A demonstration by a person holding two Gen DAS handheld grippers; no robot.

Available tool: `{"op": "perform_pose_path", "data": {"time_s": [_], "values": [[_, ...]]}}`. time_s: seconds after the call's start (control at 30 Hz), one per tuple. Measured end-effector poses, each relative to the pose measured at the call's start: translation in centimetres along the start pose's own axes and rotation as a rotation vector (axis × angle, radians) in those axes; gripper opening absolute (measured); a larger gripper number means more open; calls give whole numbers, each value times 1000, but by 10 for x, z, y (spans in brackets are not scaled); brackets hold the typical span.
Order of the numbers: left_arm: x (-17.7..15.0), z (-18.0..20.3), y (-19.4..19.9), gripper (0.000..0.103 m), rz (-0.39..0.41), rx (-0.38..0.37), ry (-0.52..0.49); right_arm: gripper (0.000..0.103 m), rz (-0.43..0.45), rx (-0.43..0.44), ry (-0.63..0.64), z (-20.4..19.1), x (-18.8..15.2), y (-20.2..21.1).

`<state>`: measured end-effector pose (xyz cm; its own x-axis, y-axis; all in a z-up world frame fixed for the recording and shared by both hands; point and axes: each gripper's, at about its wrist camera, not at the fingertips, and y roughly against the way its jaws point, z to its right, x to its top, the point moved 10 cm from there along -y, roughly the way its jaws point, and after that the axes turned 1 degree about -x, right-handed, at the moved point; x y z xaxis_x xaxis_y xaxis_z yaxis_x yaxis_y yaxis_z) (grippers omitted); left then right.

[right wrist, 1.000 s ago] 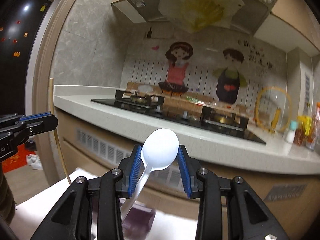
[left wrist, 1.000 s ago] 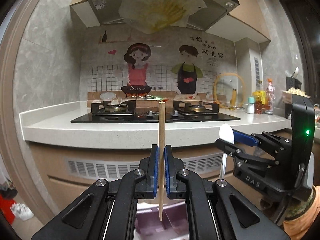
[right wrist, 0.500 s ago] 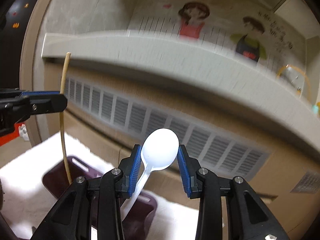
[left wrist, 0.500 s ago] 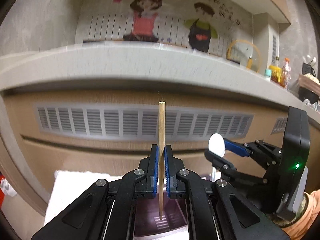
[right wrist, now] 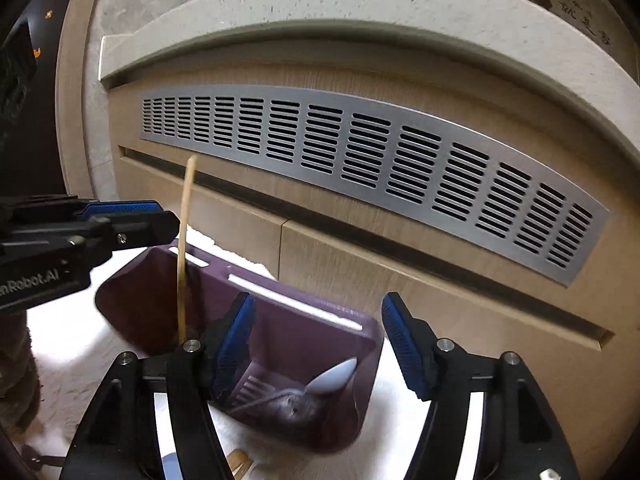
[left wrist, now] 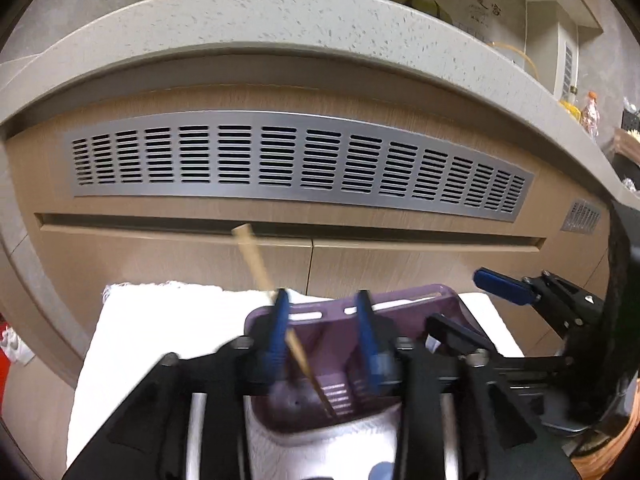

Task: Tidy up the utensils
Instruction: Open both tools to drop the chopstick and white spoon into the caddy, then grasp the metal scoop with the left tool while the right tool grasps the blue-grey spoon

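Note:
A purple slotted utensil holder point(left wrist: 404, 300) stands on a white towel point(left wrist: 160, 320). My left gripper point(left wrist: 322, 312) hovers over it with its jaws opening. A wooden chopstick point(left wrist: 256, 256) leans left between them, free of the right pad, its lower end inside the holder. In the right wrist view the chopstick point(right wrist: 185, 232) stands in the left compartment of the holder point(right wrist: 280, 292). My right gripper point(right wrist: 318, 328) is above the right compartment, jaws opening with nothing between them. A white plastic spoon point(right wrist: 334, 376) lies inside that compartment. The left gripper point(right wrist: 132, 216) shows at the left.
Right behind the towel point(right wrist: 72, 344) is a wooden cabinet front with a long metal vent grille point(left wrist: 300, 160), and a speckled countertop edge point(left wrist: 280, 12) overhangs it. Small utensil ends point(right wrist: 240, 460) lie on the towel under my right gripper.
Both grippers sank toward the holder and opened. The chopstick left the left grip and tipped into the holder. The spoon dropped from the right grip into the holder.

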<state>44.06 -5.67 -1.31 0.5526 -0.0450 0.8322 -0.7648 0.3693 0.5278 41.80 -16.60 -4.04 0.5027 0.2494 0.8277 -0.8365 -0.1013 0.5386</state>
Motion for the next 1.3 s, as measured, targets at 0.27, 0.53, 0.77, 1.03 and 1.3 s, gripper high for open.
{"op": "perform_pose_path", "data": {"time_s": [0.27, 0.53, 0.77, 1.03, 1.3], "values": [[-28, -20, 45, 77, -7, 40, 60, 66, -63, 32, -78, -1, -29, 41], [-101, -37, 78, 92, -105, 118, 94, 81, -137, 28, -59, -29, -78, 72], [-164, -36, 103, 92, -216, 70, 157, 85, -173, 51, -74, -57, -117, 89], [-210, -18, 122, 92, -298, 36, 94, 85, -220, 127, -5, -88, -156, 102], [-209, -39, 135, 92, -245, 107, 118, 31, -324, 198, -82, -112, -150, 63]]}}
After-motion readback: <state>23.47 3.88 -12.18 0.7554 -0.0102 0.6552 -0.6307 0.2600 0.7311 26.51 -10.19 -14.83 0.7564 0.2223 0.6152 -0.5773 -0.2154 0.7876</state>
